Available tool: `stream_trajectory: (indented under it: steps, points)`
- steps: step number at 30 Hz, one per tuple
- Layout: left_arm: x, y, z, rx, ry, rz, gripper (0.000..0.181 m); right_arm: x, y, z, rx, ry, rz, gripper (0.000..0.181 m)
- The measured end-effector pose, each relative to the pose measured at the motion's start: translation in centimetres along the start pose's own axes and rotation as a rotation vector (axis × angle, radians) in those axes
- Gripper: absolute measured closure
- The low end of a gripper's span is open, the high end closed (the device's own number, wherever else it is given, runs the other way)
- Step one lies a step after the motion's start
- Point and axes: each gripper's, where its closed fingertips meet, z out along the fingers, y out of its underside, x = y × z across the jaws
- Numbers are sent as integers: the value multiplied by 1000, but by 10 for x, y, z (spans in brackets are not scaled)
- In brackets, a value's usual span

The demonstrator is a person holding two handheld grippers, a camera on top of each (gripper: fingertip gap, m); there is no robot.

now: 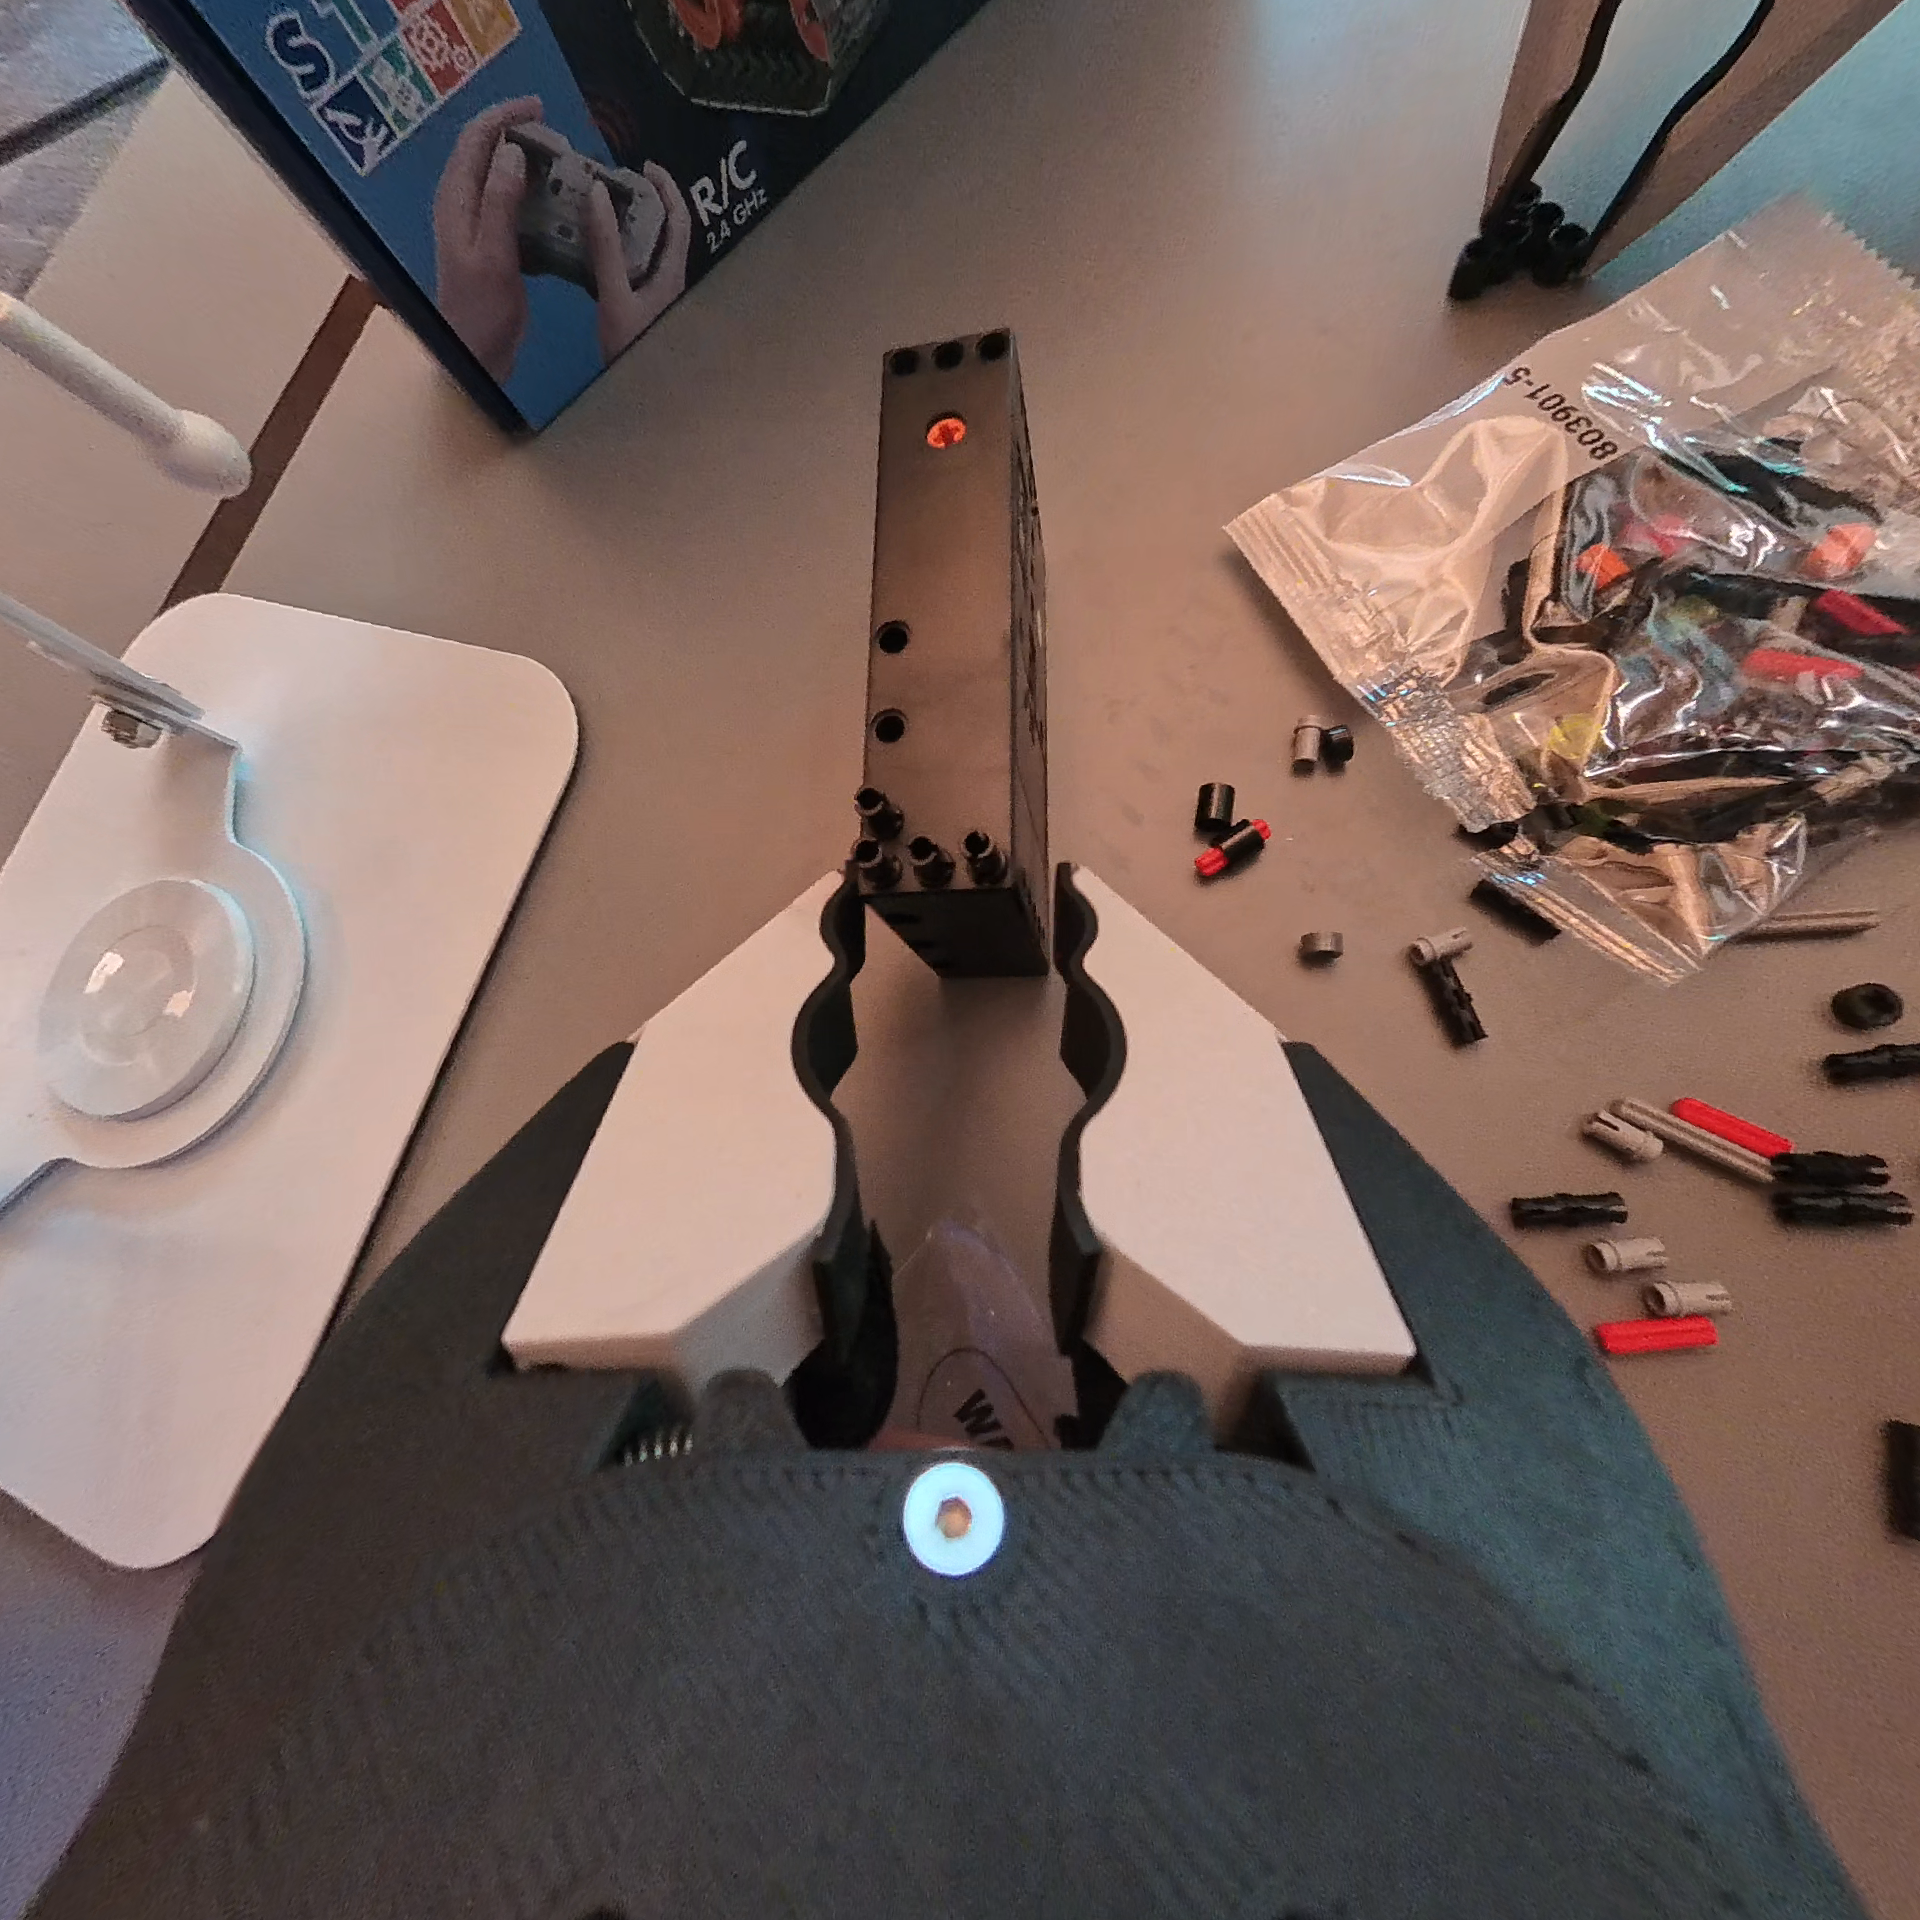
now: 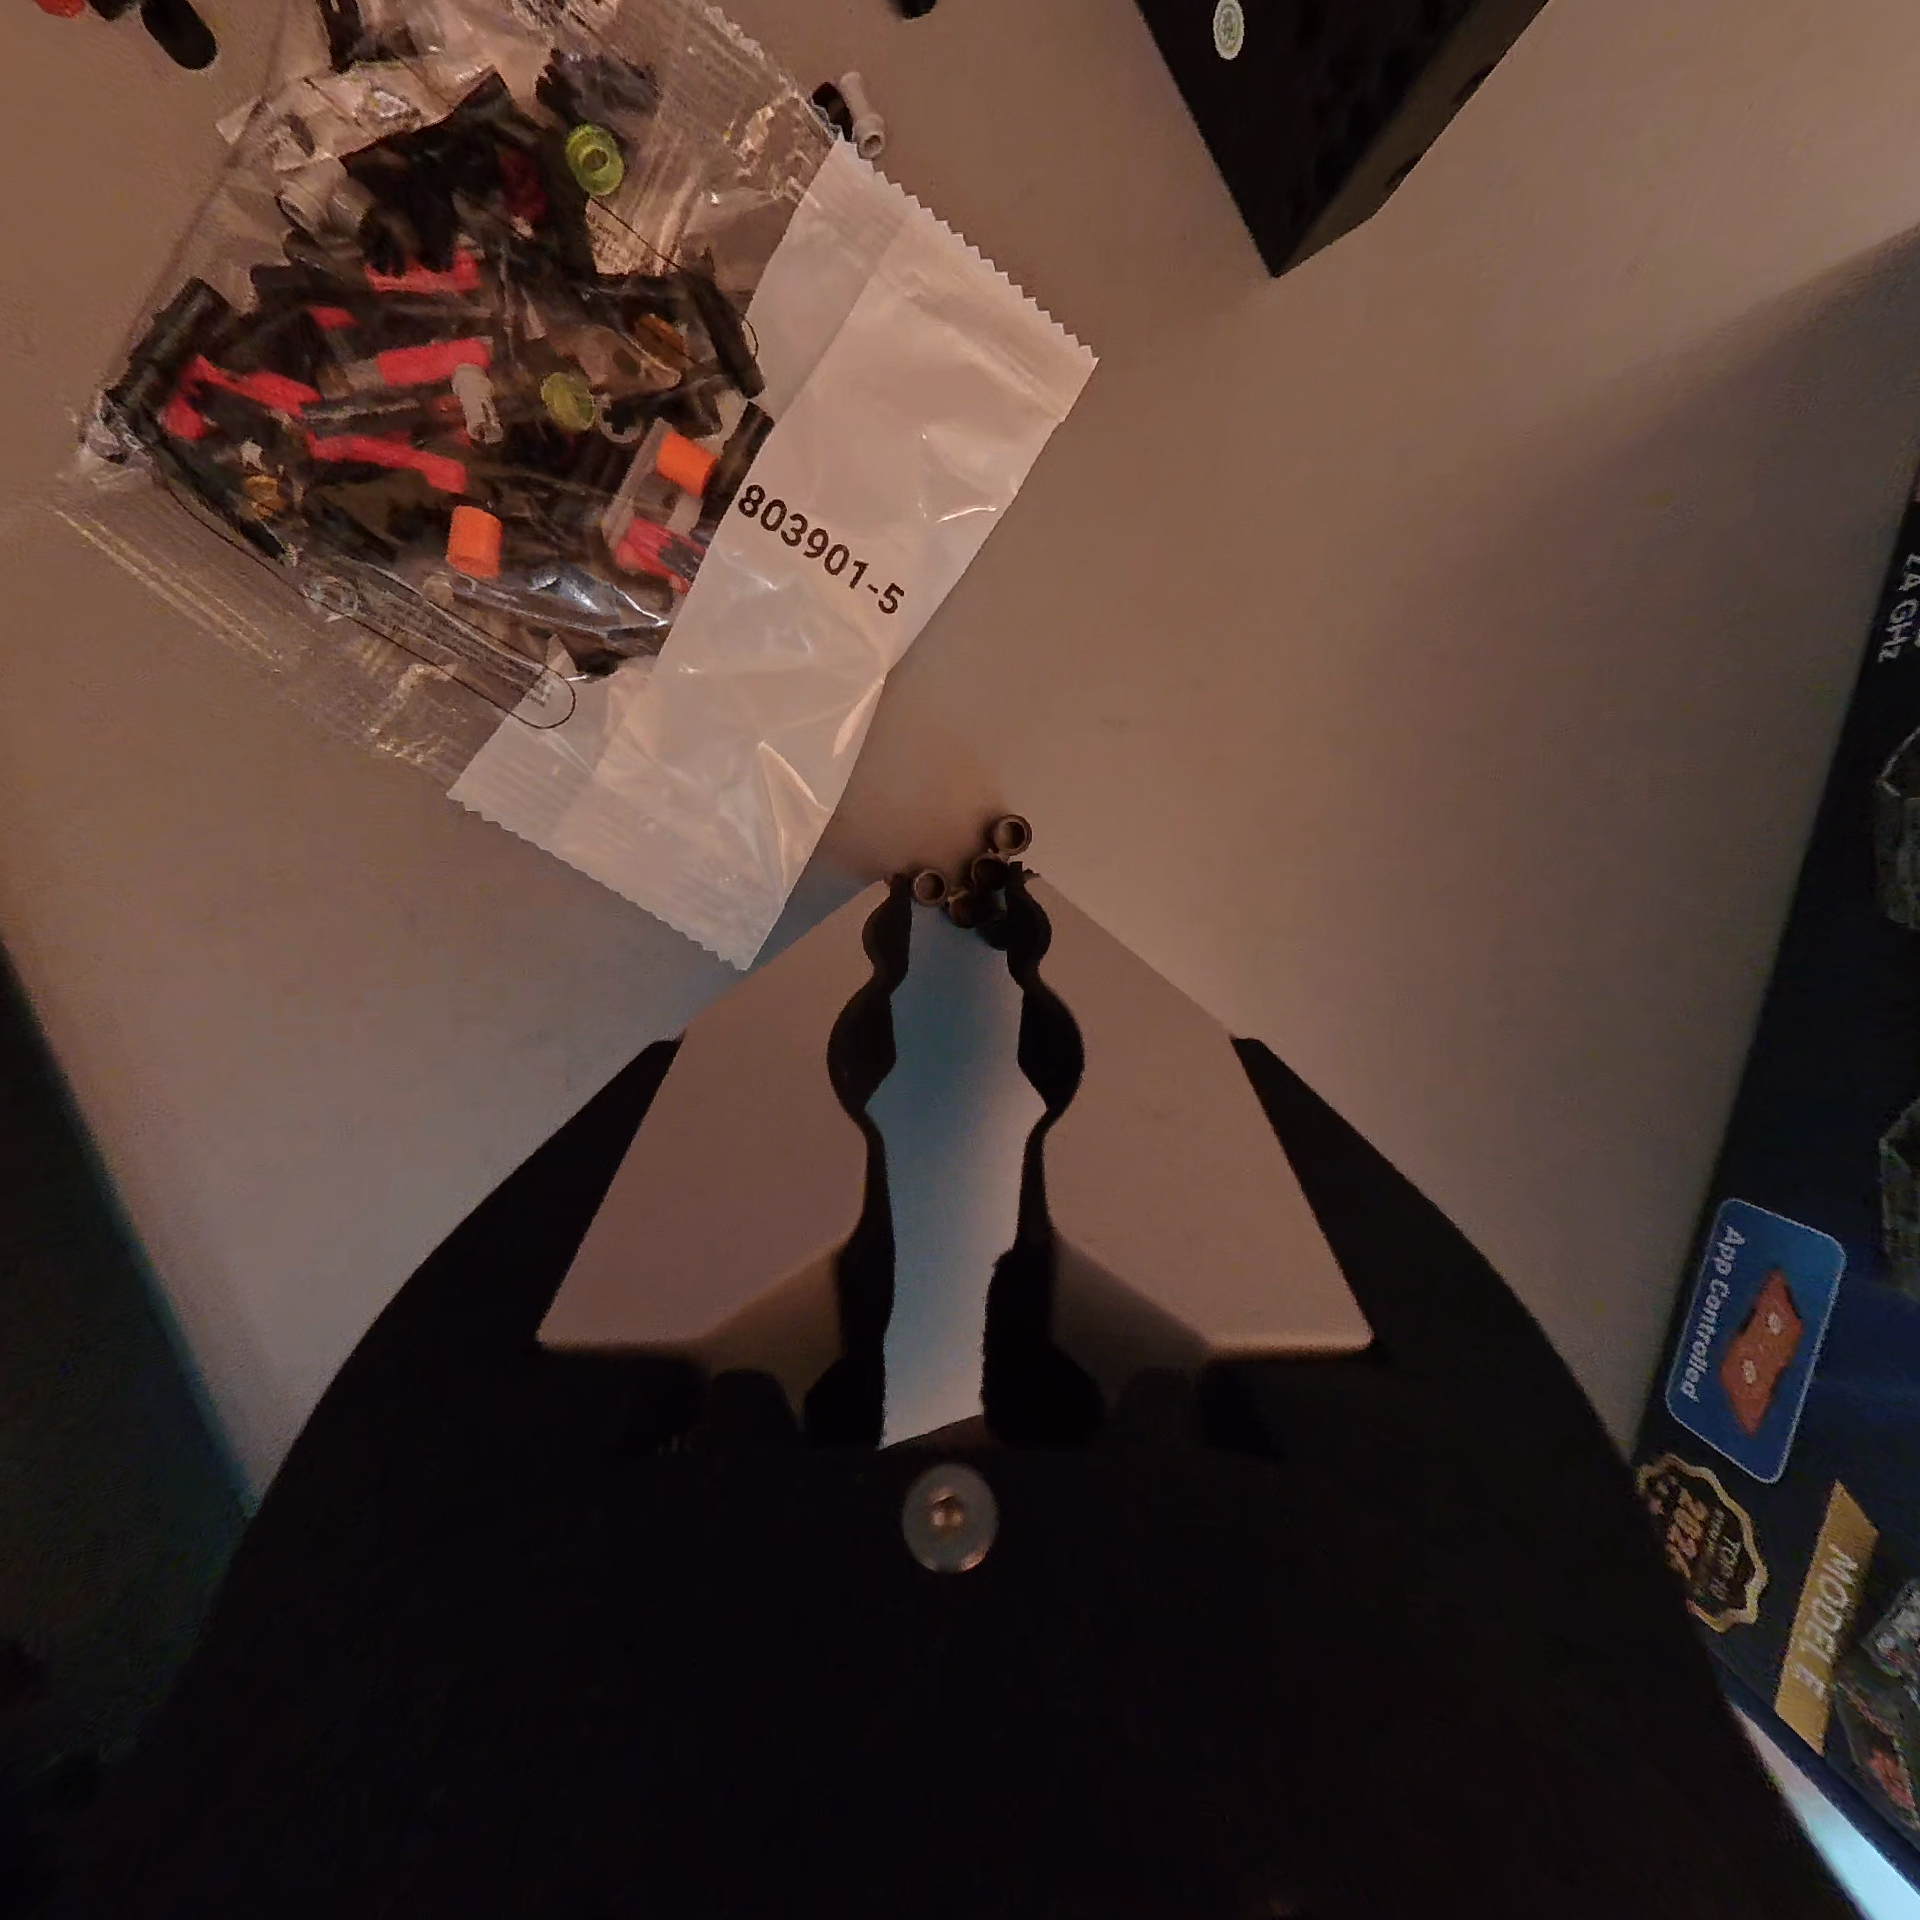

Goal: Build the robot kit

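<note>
Black block (image 1: 951, 665) beside clear parts bag (image 1: 1621, 623).

Dim warm light, glare on the plastic bag (image 1: 1621, 623), fisheye-bent edges, right view darker.

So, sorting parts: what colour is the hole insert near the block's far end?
Orange-red, on the black block; clearest in the left wrist view.

A hobby table: toy kit box (image 1: 499, 156), parts bag (image 2: 499, 416), loose building pins (image 1: 1745, 1153).
</note>
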Motion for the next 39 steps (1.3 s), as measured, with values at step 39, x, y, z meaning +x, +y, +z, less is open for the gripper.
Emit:
stream_trajectory:
  steps: [39]
  points:
    - [60, -89, -72, 459, 173, 189, 160, -29, -185, -55, 517, 11, -374, 166]
